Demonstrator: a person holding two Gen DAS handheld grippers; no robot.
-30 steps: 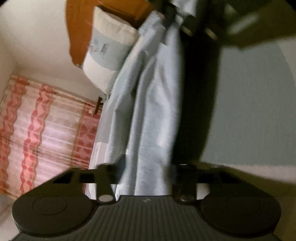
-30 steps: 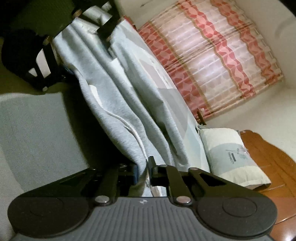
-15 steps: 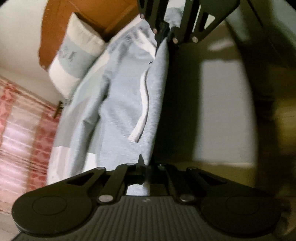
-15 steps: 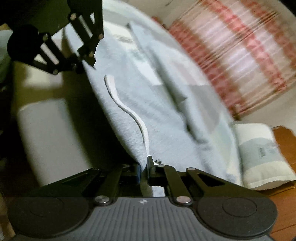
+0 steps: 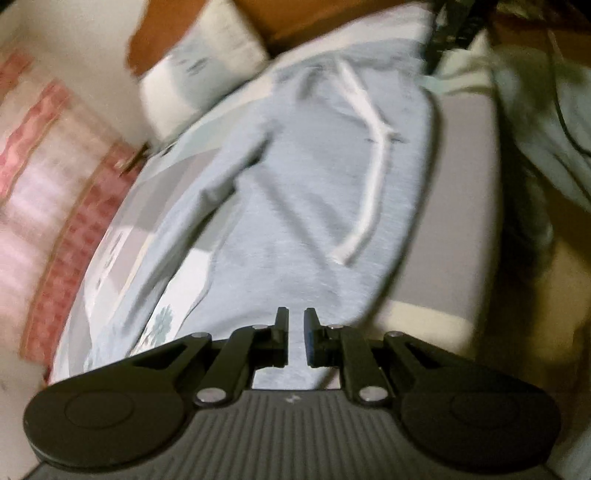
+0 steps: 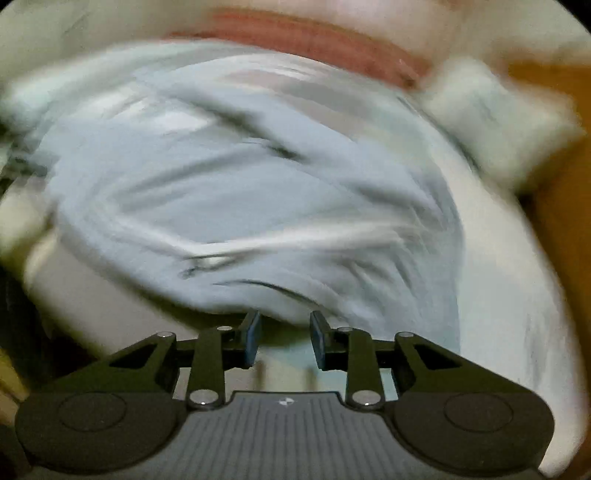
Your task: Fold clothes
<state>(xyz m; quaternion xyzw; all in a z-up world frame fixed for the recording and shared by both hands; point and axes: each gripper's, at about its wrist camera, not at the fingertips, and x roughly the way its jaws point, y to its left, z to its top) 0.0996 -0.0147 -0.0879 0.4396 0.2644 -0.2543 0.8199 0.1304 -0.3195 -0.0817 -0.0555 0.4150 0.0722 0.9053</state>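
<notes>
Grey, soft knit garment [image 5: 303, 192] lies rumpled on bed [image 5: 465, 221].

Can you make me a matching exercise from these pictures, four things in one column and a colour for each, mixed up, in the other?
Things:
1. garment
2. drawstring
3. headboard
4. curtain

Colours:
A. pink and red pattern
B. light blue-grey
C. orange-brown wood
D. white

Pairs: 1-B, 2-D, 3-C, 4-A
</notes>
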